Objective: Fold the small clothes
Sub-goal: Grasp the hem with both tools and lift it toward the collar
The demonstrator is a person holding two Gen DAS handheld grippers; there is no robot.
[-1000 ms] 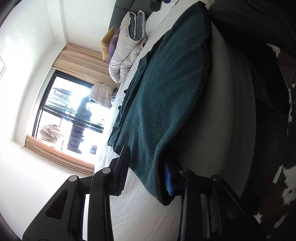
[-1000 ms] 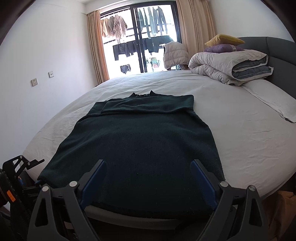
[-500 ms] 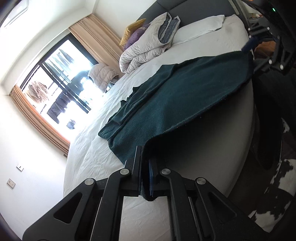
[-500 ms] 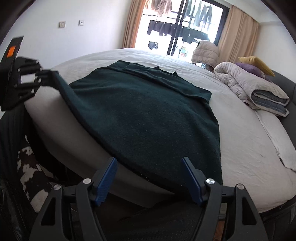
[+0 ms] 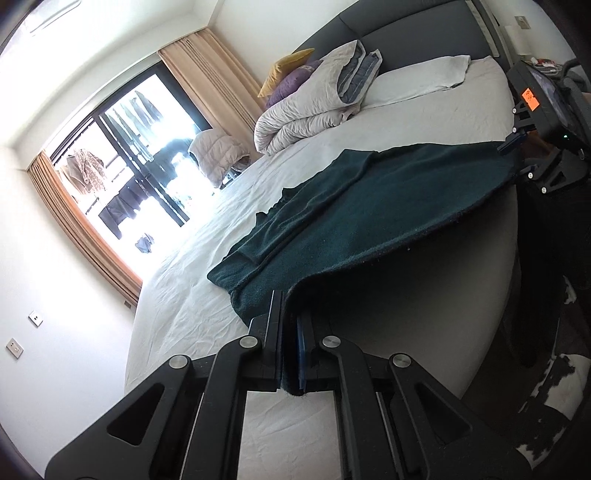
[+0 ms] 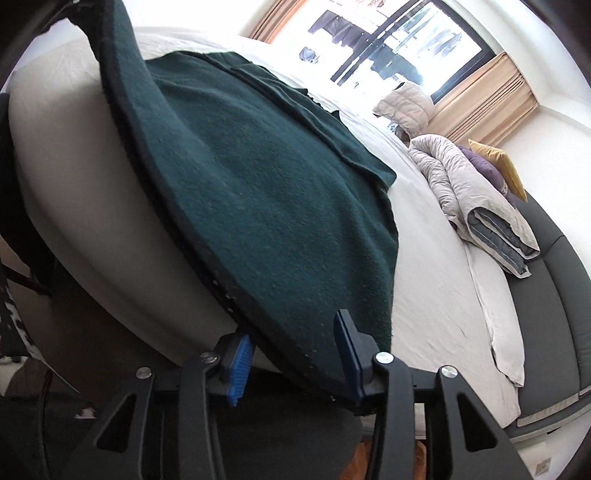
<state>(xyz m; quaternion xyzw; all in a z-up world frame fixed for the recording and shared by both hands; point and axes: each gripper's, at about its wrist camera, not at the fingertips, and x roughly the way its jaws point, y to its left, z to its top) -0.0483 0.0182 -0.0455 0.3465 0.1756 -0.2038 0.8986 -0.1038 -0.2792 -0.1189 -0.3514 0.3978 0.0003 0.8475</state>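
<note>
On the round bed (image 5: 424,122), covered with a creased white sheet, a dark green garment (image 5: 369,206) of coarse, fleecy knit is spread flat, its near hem hanging past the mattress edge. The bed's far side is cut off by the fisheye rim in both views, and the floor below is lost in shadow apart from a black-and-white patch. A quilted grey duvet (image 5: 314,107) is folded near the padded dark headboard (image 5: 399,33), with a purple pillow and a yellow pillow (image 5: 284,70) partly hidden behind it. The window (image 5: 136,162) is overexposed, so the clothes hung outside it are seen only as silhouettes.

The left hand-held gripper (image 5: 290,332) is pressed together on one hem corner of the garment; the pinched cloth is squeezed between the fingers and mostly hidden by them. Half a second ago this corner was already clamped, and it has since been lifted slightly, the hem now being stretched taut toward the other corner. The right hand-held gripper (image 6: 291,354) is spread, with the opposite hem corner lying between its blue ribbed pads (image 6: 238,365) but not pinched; earlier the hem lay ahead of these fingers, and they have now been brought around it. In the left view this gripper is seen only at the frame edge, its jaws obscured.
</note>
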